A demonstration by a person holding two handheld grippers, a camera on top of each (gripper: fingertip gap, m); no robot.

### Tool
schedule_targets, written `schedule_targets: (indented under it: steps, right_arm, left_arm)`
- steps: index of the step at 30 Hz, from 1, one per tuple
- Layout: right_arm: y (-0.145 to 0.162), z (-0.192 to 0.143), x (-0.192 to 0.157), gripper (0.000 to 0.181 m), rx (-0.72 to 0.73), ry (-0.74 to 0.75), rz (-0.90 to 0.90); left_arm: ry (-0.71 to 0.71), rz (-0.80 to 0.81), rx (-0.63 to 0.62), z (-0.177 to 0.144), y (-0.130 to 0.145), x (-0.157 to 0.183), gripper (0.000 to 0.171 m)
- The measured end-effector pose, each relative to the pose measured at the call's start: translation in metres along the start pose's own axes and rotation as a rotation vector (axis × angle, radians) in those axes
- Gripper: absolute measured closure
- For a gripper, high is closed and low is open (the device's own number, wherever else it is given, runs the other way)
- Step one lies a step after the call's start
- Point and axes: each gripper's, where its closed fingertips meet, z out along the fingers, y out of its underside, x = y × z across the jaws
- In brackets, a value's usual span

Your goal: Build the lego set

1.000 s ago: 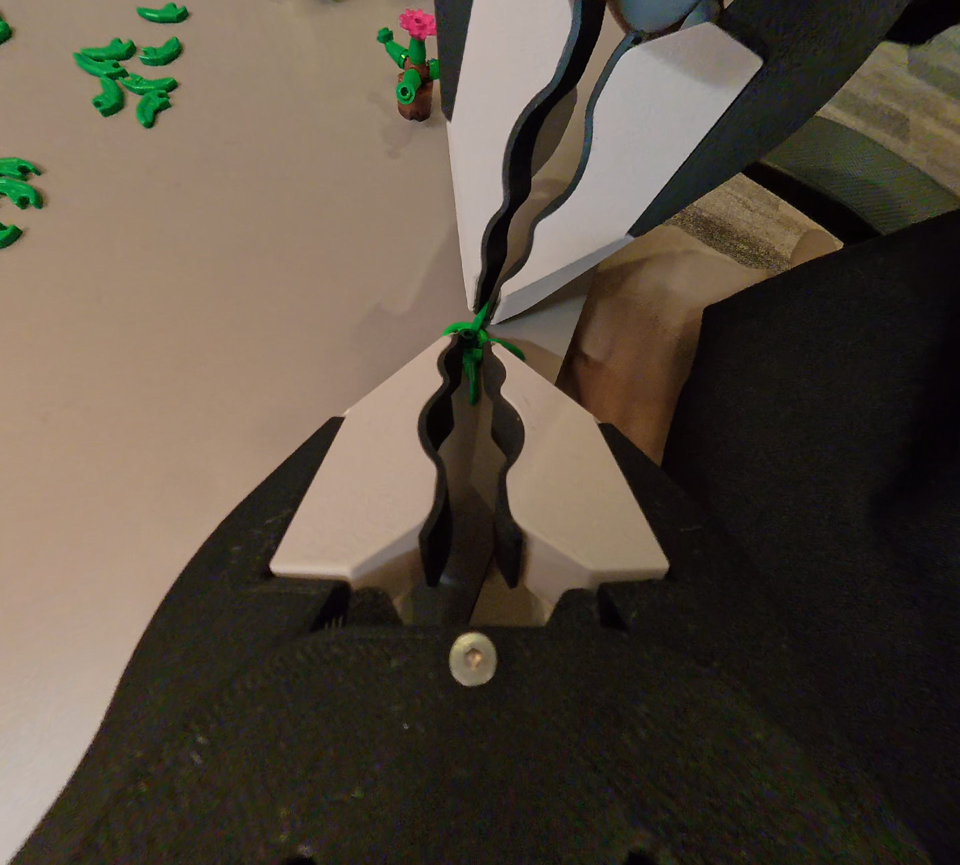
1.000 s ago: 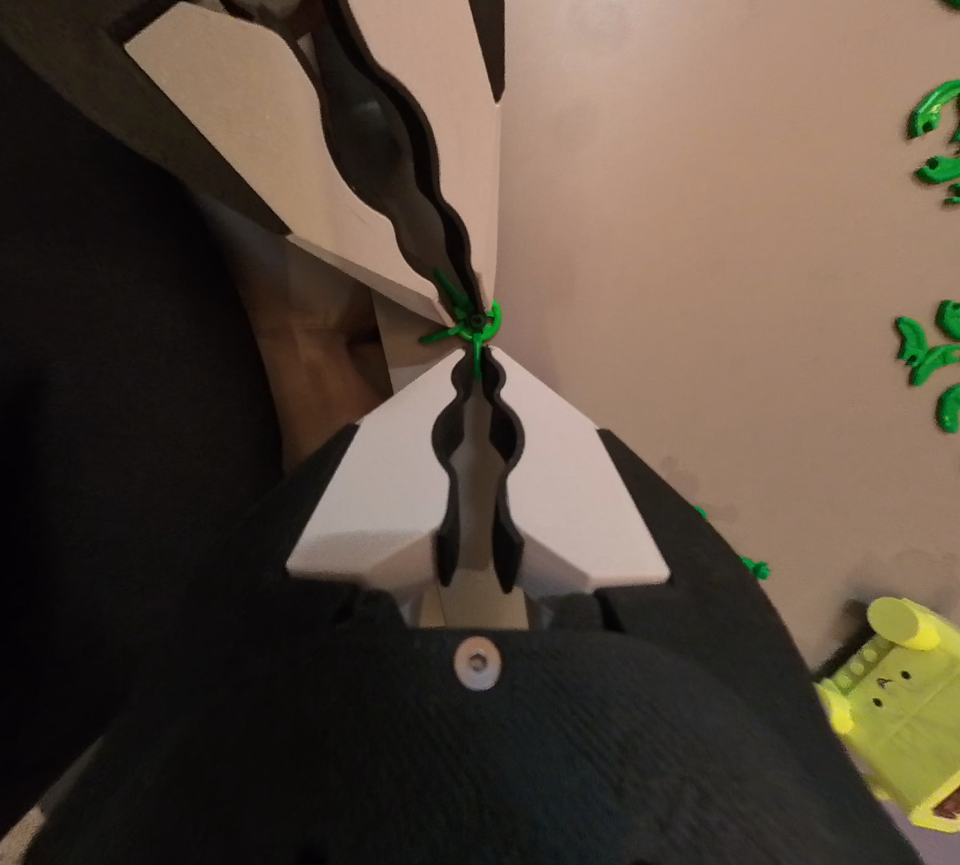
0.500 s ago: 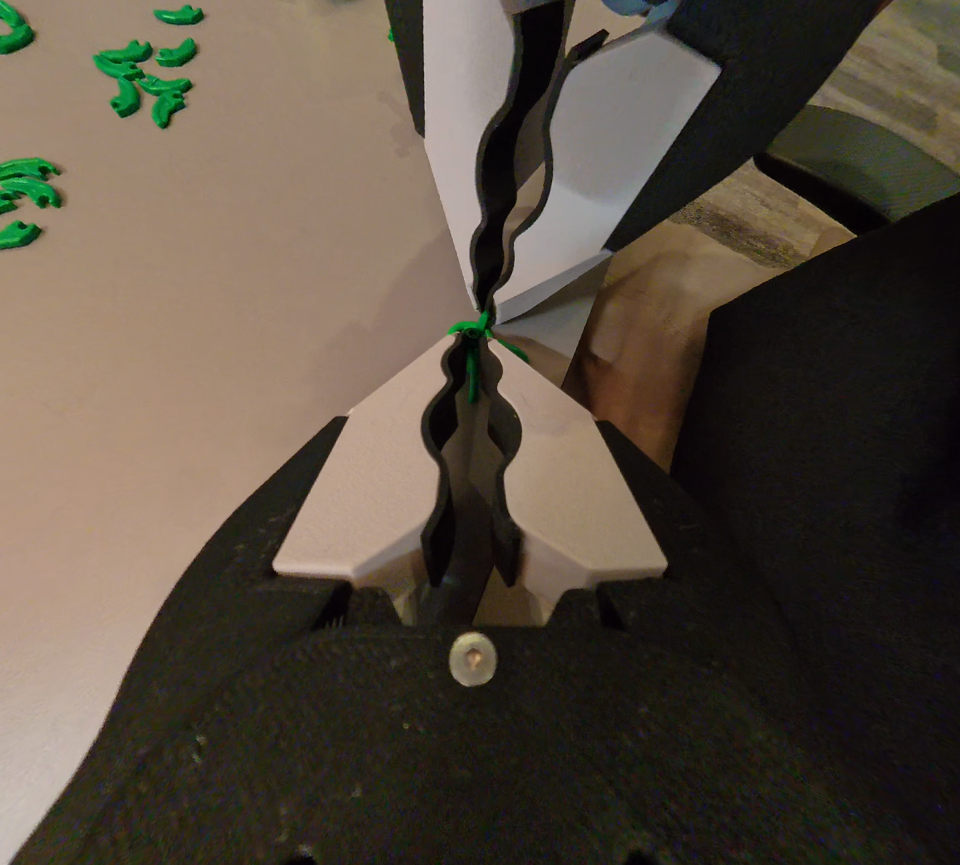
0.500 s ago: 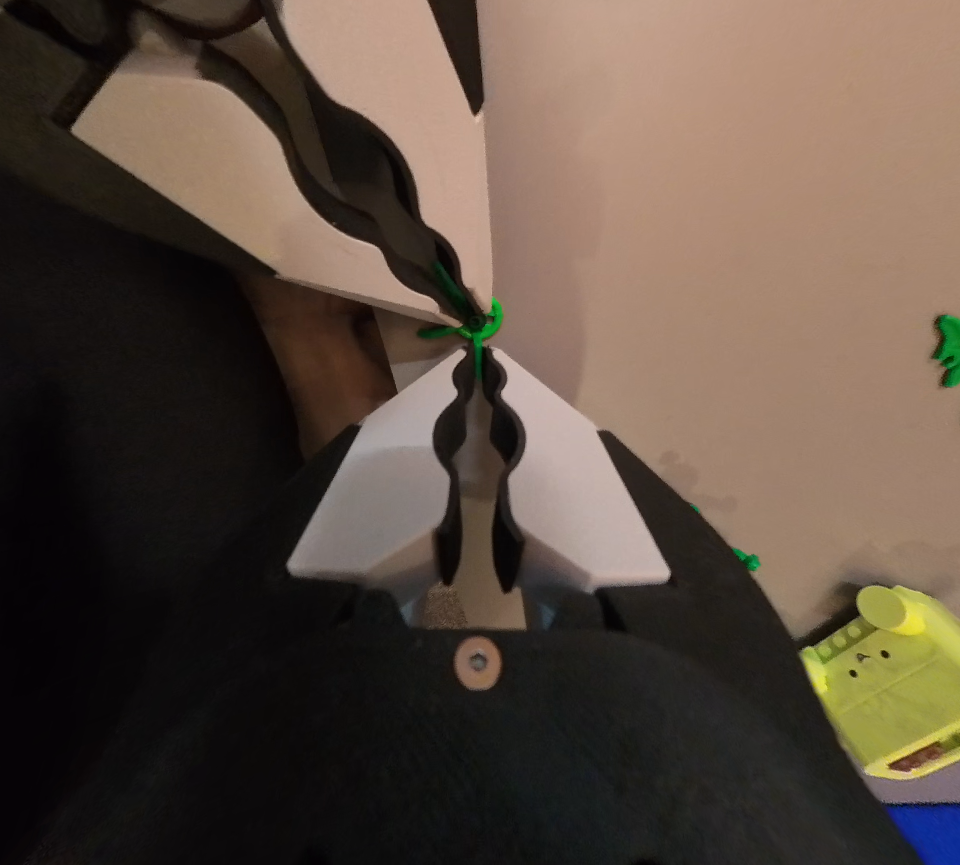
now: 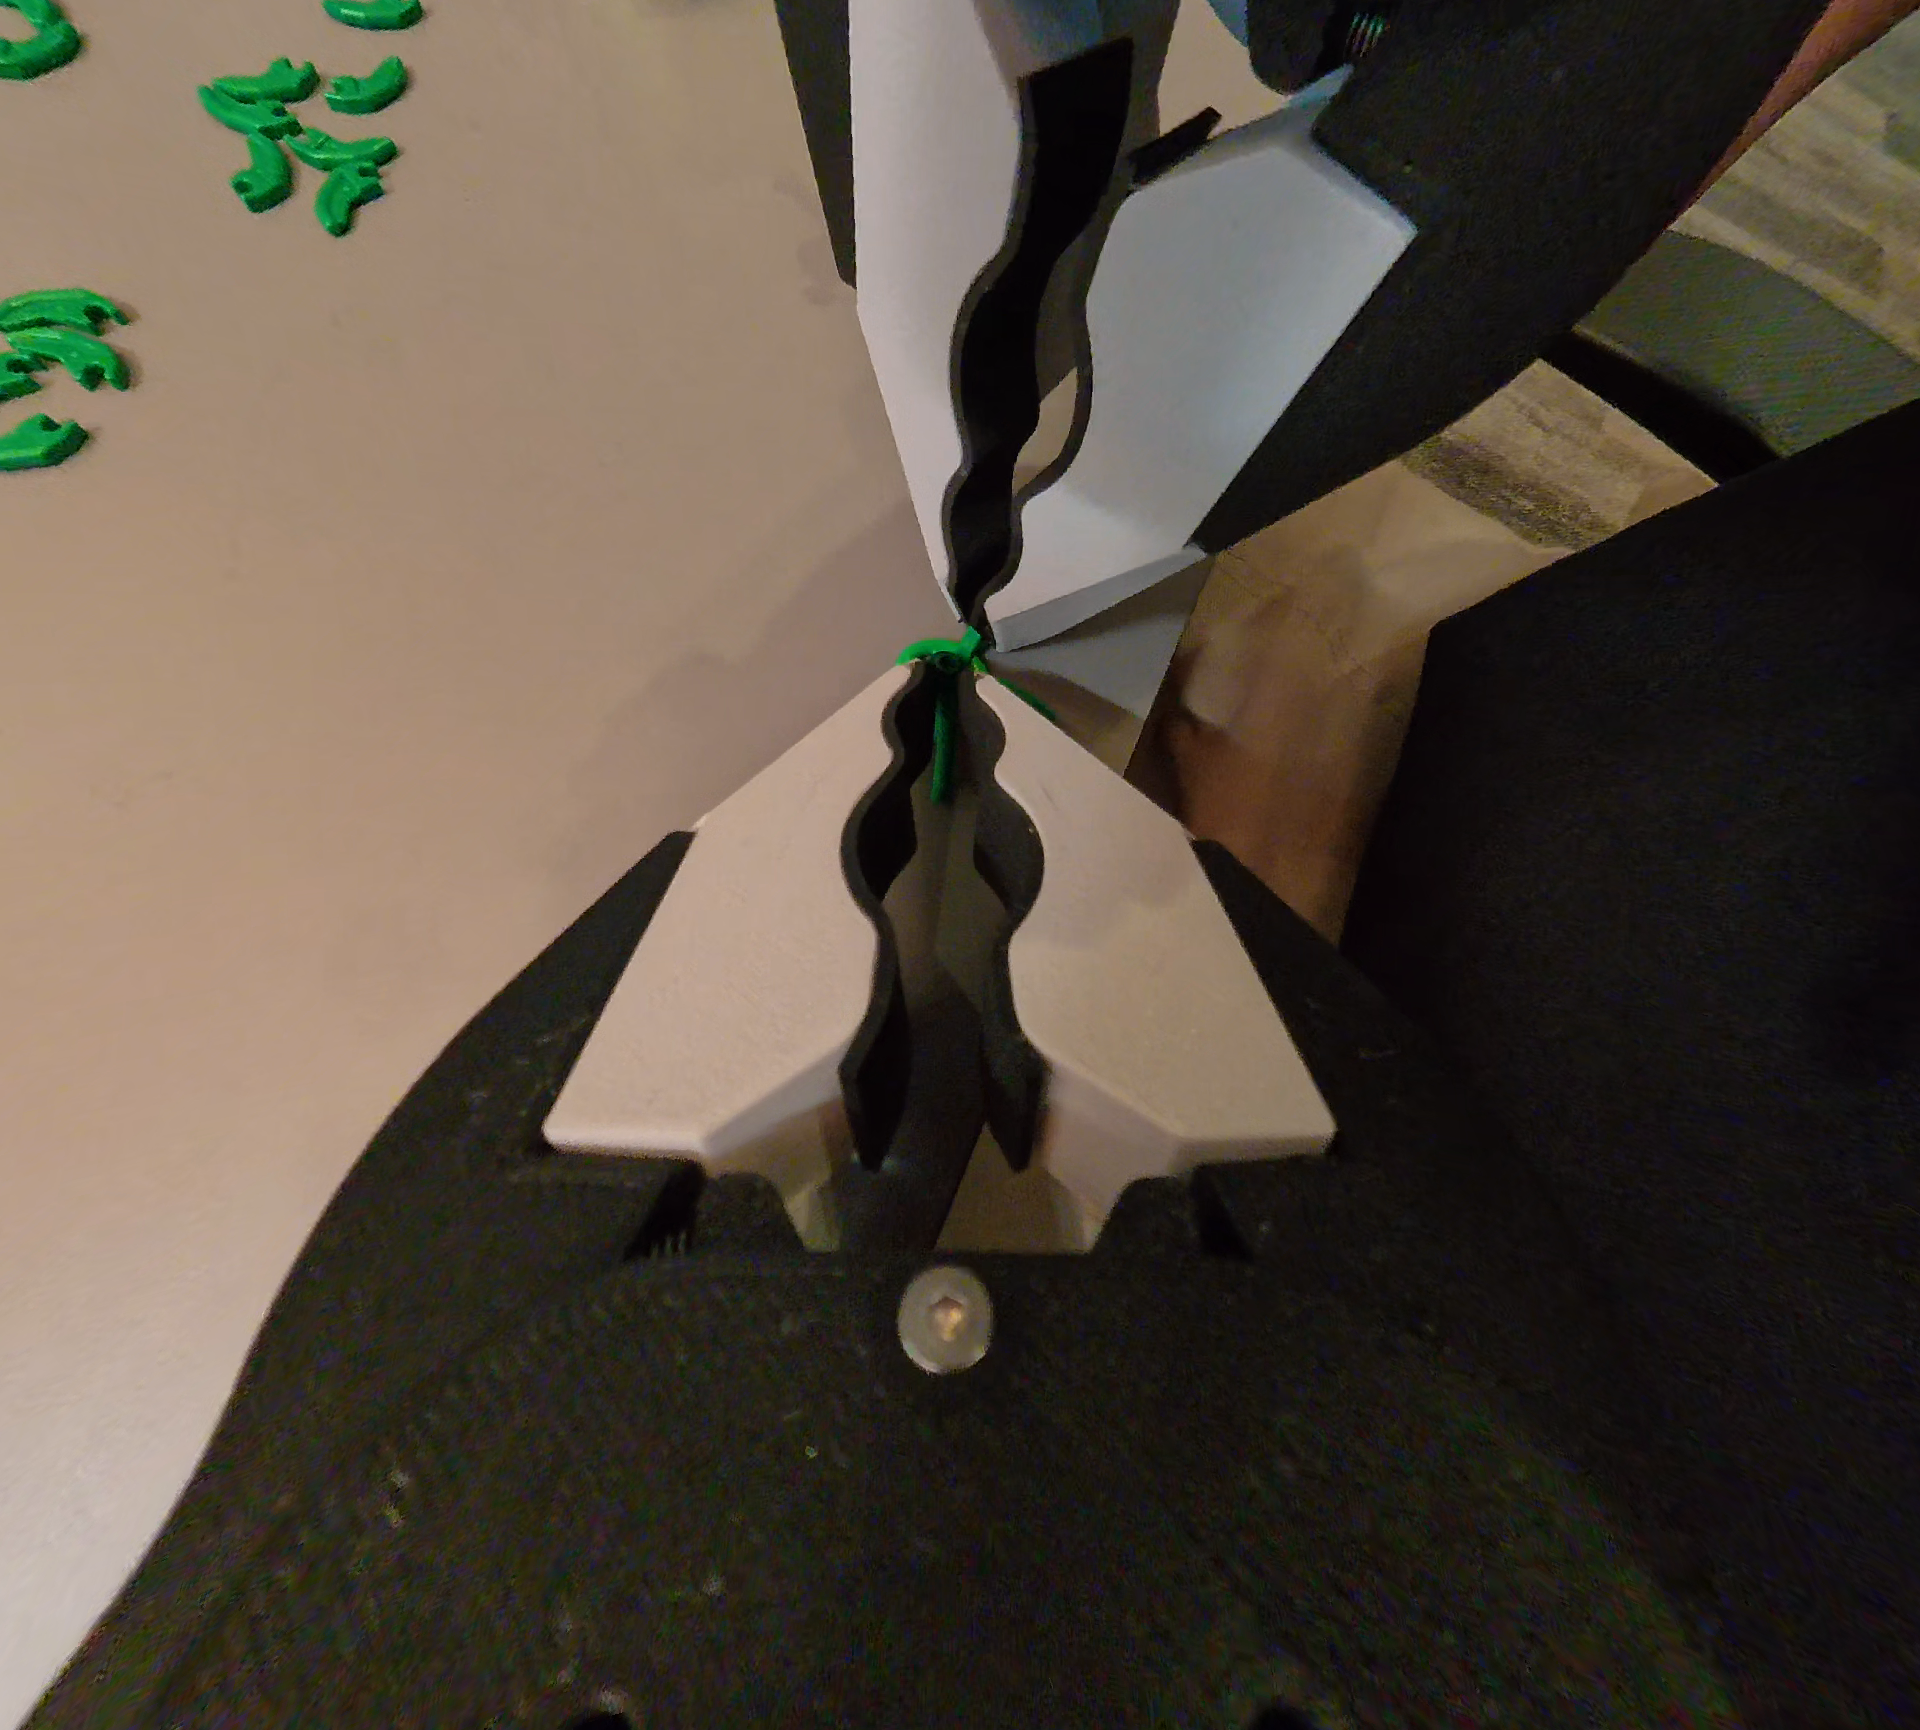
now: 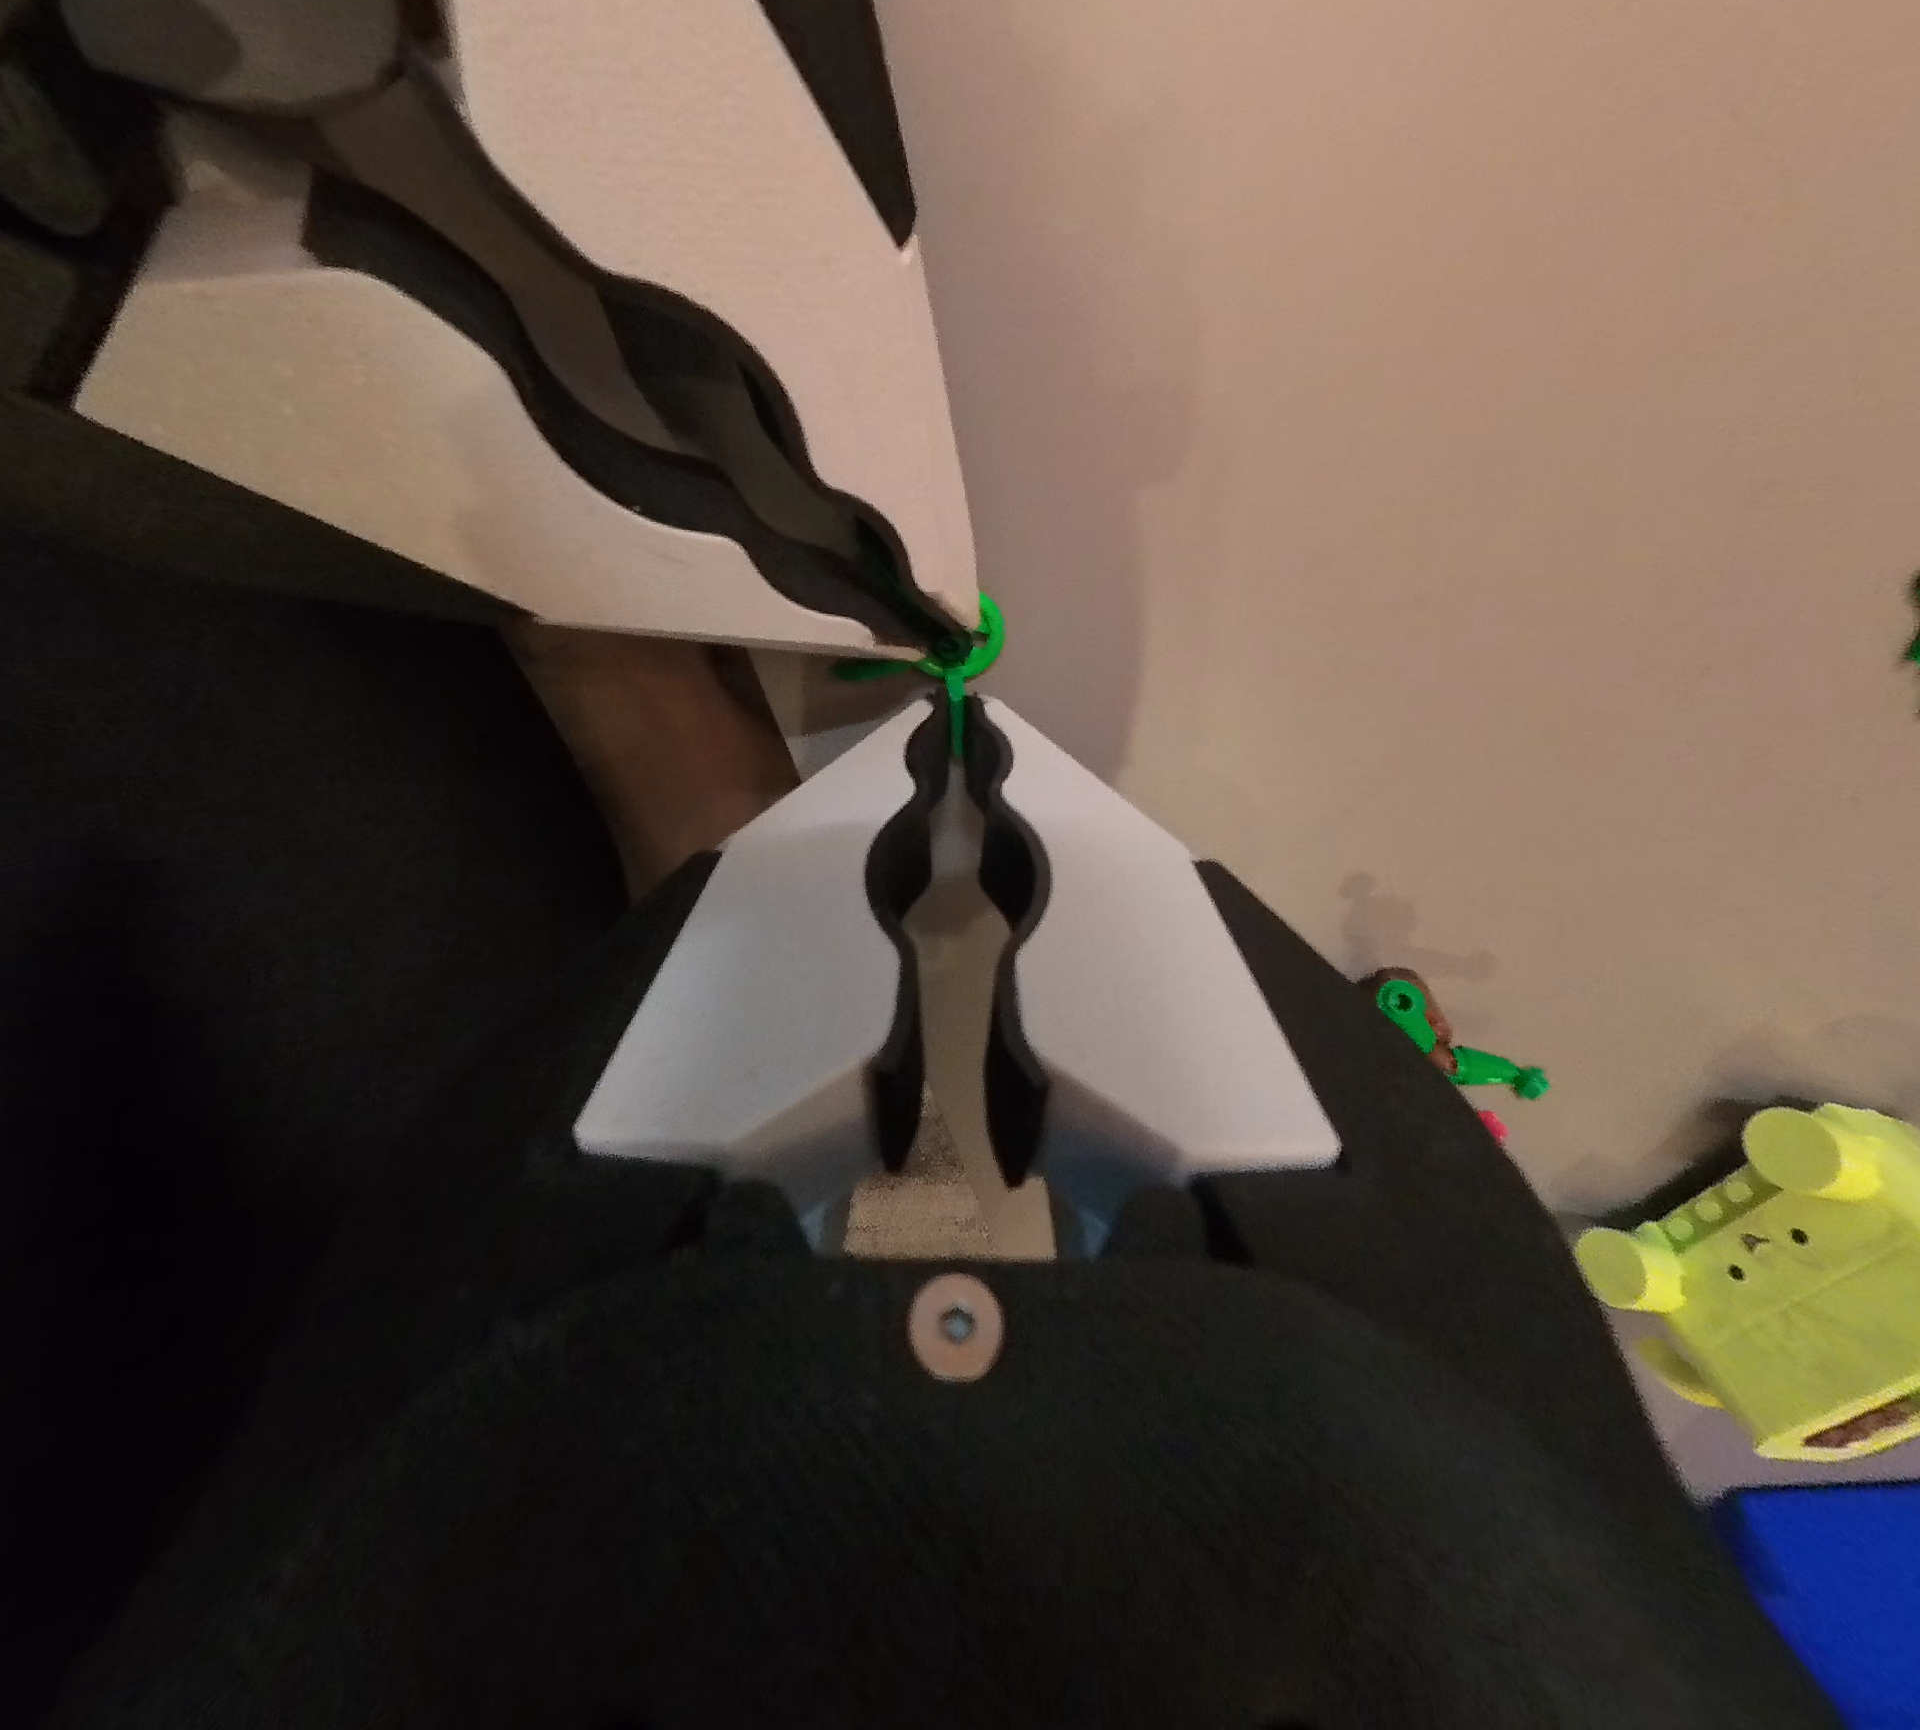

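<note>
A small green plant-stem lego piece (image 5: pixel 940 678) is pinched between both grippers, tip to tip, above the table's near edge. My left gripper (image 5: pixel 940 693) is shut on its thin stalk. The right gripper (image 5: pixel 971 620) comes in from above in the left wrist view and is shut on its top. In the right wrist view my right gripper (image 6: pixel 951 709) is shut on the green piece (image 6: pixel 961 641), whose ring end sticks out, and the left gripper (image 6: pixel 940 615) meets it from the upper left.
Several loose green leaf pieces (image 5: pixel 301 137) lie on the beige table (image 5: pixel 468 537) at the left. A lime-yellow lego figure (image 6: pixel 1766 1285) and a small brown-and-green flower stem build (image 6: pixel 1455 1052) stand on the table. A chair (image 5: pixel 1766 350) and floor lie beyond the edge. Less than 4 cm separates the two grippers' tips.
Both grippers have kept their hold on the green piece and have turned together. The right gripper has tilted more upright over the left, and the background has shifted.
</note>
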Motion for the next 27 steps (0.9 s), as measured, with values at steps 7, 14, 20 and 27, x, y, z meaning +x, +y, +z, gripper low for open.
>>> schedule_targets:
  steps: [7,14,20,27]
  right_arm:
    - [-0.0009,0.0002,-0.0005,0.180,0.171,0.029,0.007]
    - [-0.0040,-0.0024,0.0023,0.177,0.456,0.014,0.041]
    - [-0.0016,-0.0045,0.0016,0.173,0.626,0.013,0.079]
    - [-0.0045,-0.0083,0.0036,0.180,0.756,0.047,0.096]
  left_arm:
    - [0.000,0.006,0.002,-0.0003,-0.0004,-0.0005,0.169]
    - [0.010,-0.008,0.002,-0.0004,-0.0005,-0.0003,0.169]
    - [0.013,-0.013,0.004,-0.0004,-0.0007,-0.0004,0.170]
    - [0.018,-0.020,0.005,-0.0005,-0.0009,-0.0003,0.171]
